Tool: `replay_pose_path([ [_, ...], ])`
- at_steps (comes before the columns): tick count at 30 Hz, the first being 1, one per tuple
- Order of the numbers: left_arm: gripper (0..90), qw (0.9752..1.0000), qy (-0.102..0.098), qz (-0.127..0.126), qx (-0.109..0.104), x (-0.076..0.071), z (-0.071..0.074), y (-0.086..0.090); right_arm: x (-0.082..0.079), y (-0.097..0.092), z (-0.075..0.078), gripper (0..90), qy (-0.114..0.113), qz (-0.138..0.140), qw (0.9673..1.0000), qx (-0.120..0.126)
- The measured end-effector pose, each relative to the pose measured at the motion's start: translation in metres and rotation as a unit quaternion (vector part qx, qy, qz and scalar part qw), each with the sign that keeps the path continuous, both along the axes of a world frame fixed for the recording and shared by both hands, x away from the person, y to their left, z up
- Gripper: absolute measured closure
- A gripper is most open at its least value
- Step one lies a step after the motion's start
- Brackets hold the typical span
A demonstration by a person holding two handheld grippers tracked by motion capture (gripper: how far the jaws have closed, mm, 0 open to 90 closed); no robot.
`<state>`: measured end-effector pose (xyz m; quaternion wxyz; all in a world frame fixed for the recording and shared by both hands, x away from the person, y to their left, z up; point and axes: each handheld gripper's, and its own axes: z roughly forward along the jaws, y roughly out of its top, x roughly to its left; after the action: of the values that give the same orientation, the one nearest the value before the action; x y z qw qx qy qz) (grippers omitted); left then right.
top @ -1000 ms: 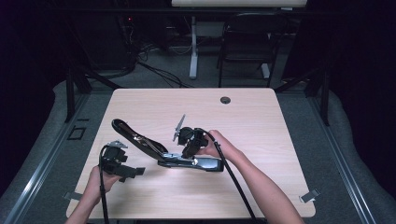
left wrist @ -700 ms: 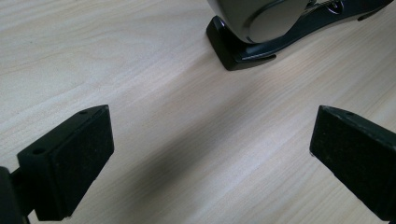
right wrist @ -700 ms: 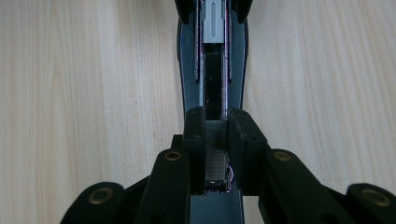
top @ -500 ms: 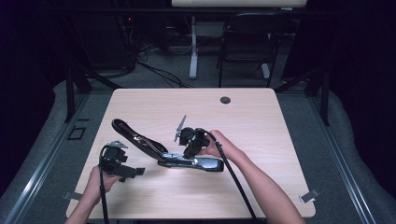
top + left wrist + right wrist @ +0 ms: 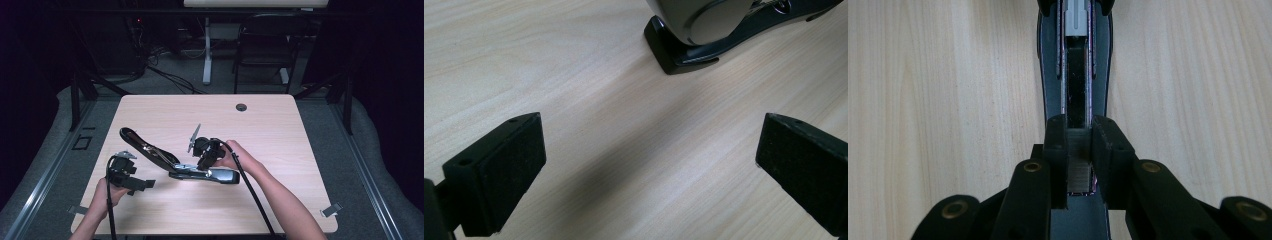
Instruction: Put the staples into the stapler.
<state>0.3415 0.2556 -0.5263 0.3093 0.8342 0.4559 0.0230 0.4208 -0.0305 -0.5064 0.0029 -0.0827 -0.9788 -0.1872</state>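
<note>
At the table's centre, slightly toward six o'clock, an open stapler [image 5: 200, 172] lies flat, its lid [image 5: 145, 146] swung up toward ten o'clock. In the right gripper view, the right gripper [image 5: 1079, 150] has its jaws narrowed onto a grey strip of staples [image 5: 1078, 162] seated in the stapler's channel [image 5: 1077, 75]. The left gripper [image 5: 131, 176], at eight o'clock from the stapler, hangs with jaws wide apart and holding nothing, above the bare wooden table [image 5: 300, 130].

Likely risks: the strip could tilt and jam against the channel walls, or snap under too tight a pinch; the unheld stapler base could slide away. No brand, label or writing can be read on anything.
</note>
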Motion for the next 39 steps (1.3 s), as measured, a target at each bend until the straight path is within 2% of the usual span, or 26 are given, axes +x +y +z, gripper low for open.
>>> replay_pose_path([
  [3, 0.0, 1.0000, 0.000, 0.003, -0.005, 0.000, 0.000, 0.000, 0.000, -0.001, 0.000, 74.3, 0.000, -0.002, 1.0000, -0.003],
  [6, 0.0, 1.0000, 0.002, -0.001, -0.002, 0.000, 0.000, 0.002, 0.000, -0.003, 0.000, 69.7, 0.001, -0.010, 1.0000, 0.001],
  [10, 0.0, 1.0000, -0.002, 0.001, -0.006, 0.000, 0.001, 0.002, -0.003, -0.008, 0.002, 58.4, 0.000, -0.021, 0.9998, 0.004],
  [12, 0.0, 1.0000, -0.006, 0.003, -0.007, 0.000, 0.002, 0.002, -0.004, -0.013, 0.004, 48.2, -0.006, -0.034, 0.9993, 0.012],
  [13, 0.0, 0.9999, -0.009, 0.007, -0.008, 0.000, 0.002, 0.002, -0.006, -0.016, 0.006, 39.8, -0.011, -0.044, 0.9987, 0.024],
  [15, 0.0, 0.9997, -0.012, 0.015, -0.011, 0.000, 0.003, 0.003, -0.008, -0.022, 0.009, 26.2, -0.004, -0.059, 0.9974, 0.040],
  [16, 0.0, 0.9997, -0.013, 0.018, -0.013, 0.000, 0.003, 0.004, -0.008, -0.024, 0.010, 20.8, -0.003, -0.065, 0.9970, 0.040],
  [17, 0.0, 0.9996, -0.014, 0.019, -0.014, 0.000, 0.003, 0.004, -0.009, -0.027, 0.011, 14.7, 0.008, -0.074, 0.9965, 0.039],
  [18, 0.0, 0.9996, -0.015, 0.019, -0.014, -0.001, 0.003, 0.003, -0.010, -0.029, 0.012, 12.3, 0.011, -0.077, 0.9964, 0.036],
  [21, 0.0, 0.9997, -0.015, 0.015, -0.012, -0.001, 0.004, 0.003, -0.014, -0.041, 0.016, 0.0, 0.020, -0.092, 0.9943, 0.049],
  [25, 0.0, 0.9996, -0.015, 0.017, -0.017, 0.000, 0.004, 0.002, -0.021, -0.052, 0.021, 0.0, 0.011, -0.105, 0.9928, 0.055],
  [28, 0.0, 0.9996, -0.014, 0.016, -0.018, 0.000, 0.004, 0.002, -0.028, -0.064, 0.024, 0.0, 0.010, -0.123, 0.9896, 0.075],
  [30, 0.0, 0.9996, -0.014, 0.016, -0.018, 0.000, 0.004, 0.002, -0.032, -0.069, 0.024, 0.0, 0.005, -0.134, 0.9881, 0.075],
  [32, 0.0, 0.9996, -0.015, 0.017, -0.017, 0.000, 0.004, 0.002, -0.035, -0.076, 0.024, 0.0, -0.004, -0.155, 0.9845, 0.082],
  [33, 0.0, 0.9996, -0.015, 0.018, -0.018, 0.000, 0.005, 0.002, -0.037, -0.081, 0.025, 0.0, -0.016, -0.171, 0.9808, 0.092],
  [34, 0.0, 0.9995, -0.016, 0.019, -0.020, 0.000, 0.005, 0.002, -0.038, -0.086, 0.026, 0.0, -0.015, -0.183, 0.9775, 0.103],
  [36, 0.0, 0.9994, -0.017, 0.022, -0.022, 0.000, 0.005, 0.002, -0.041, -0.093, 0.026, 0.0, -0.012, -0.195, 0.9754, 0.103],
  [37, 0.0, 0.9993, -0.018, 0.023, -0.022, 0.000, 0.005, 0.003, -0.042, -0.095, 0.026, 0.0, -0.016, -0.196, 0.9755, 0.099],
  [39, 0.0, 0.9993, -0.017, 0.024, -0.023, 0.000, 0.006, 0.003, -0.045, -0.102, 0.025, 0.0, -0.015, -0.208, 0.9729, 0.100],
])
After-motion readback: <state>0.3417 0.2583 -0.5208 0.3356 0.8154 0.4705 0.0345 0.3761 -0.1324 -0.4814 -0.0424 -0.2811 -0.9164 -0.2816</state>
